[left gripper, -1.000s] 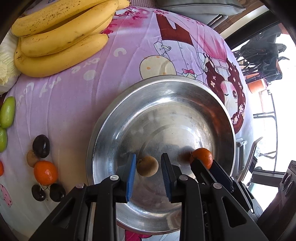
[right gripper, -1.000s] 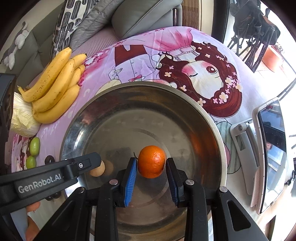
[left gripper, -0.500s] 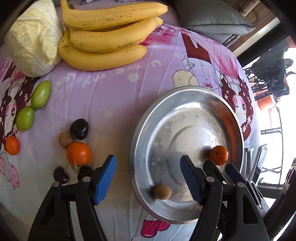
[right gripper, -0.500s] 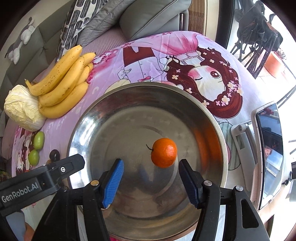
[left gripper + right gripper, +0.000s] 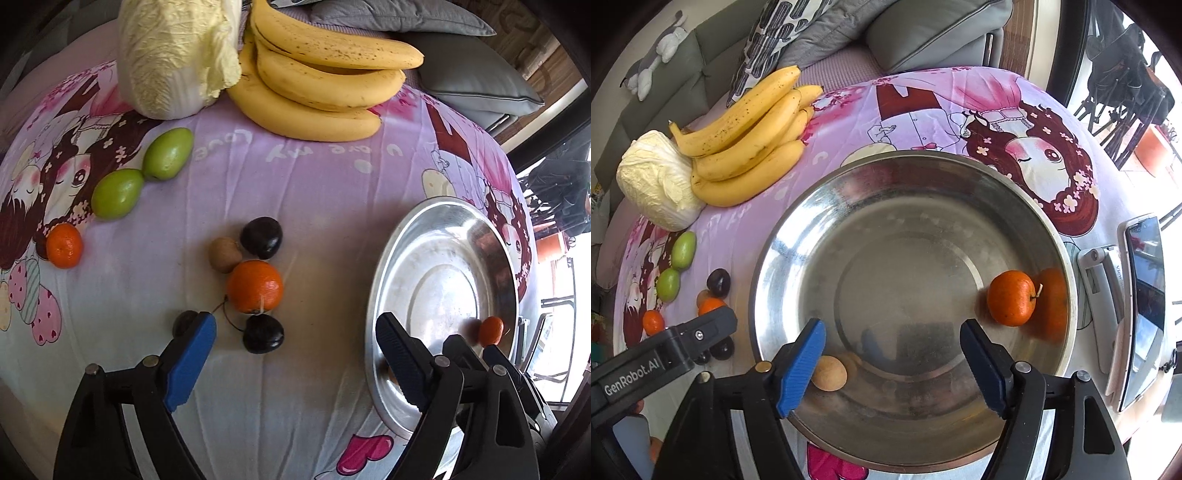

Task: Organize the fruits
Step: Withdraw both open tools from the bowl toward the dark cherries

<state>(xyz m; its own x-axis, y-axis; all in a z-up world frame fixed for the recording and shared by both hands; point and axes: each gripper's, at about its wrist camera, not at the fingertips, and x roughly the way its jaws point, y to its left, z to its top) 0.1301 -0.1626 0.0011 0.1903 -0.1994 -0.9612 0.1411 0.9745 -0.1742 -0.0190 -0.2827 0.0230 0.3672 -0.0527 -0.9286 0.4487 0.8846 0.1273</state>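
1. Left gripper (image 5: 295, 354) jaws are opening, nothing between them, over the loose fruit on the cloth (image 5: 314, 184).
2. Right gripper (image 5: 892, 363) jaws opening too, empty, above the steel bowl (image 5: 783, 236).
3. Small orange (image 5: 1011, 298) and brown fruit (image 5: 829, 373) sit in the bowl.
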